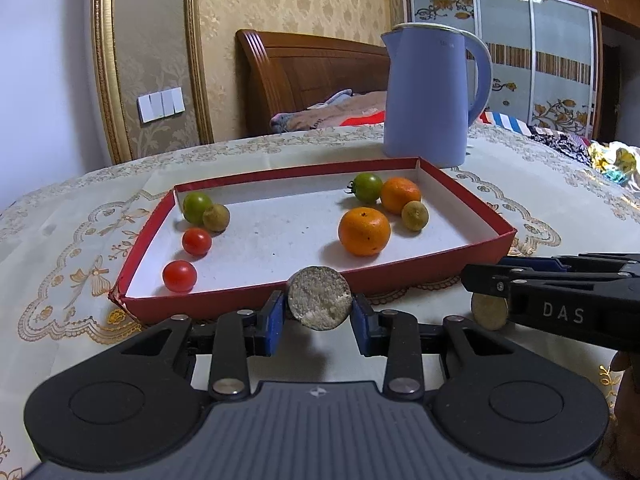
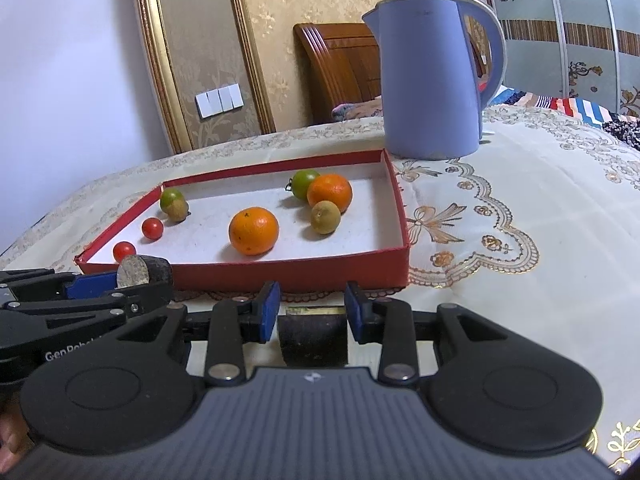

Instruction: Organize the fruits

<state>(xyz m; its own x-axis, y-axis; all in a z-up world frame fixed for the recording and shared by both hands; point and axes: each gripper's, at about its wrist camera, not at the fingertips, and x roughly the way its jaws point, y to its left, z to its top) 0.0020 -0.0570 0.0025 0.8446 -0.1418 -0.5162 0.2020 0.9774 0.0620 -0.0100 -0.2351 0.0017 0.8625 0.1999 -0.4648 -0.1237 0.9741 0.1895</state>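
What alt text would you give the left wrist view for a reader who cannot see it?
The left tongs grip a round, cut-faced brownish fruit piece just before a shallow red tray holding two oranges, two red and two green tomatoes and two small brownish fruits. The right tongs enter from the right holding another piece; a blue kettle stands behind.

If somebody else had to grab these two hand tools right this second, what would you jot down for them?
Left gripper: shut on a cut fruit piece, pale cut face toward the camera, held just short of the red tray.
Right gripper: shut on a dark piece with a yellowish cut face, also short of the tray.
In the tray: two oranges, two red tomatoes, two green tomatoes, two small brownish fruits.
Blue kettle stands behind the tray.
Left to do: probably set both held pieces in the tray.
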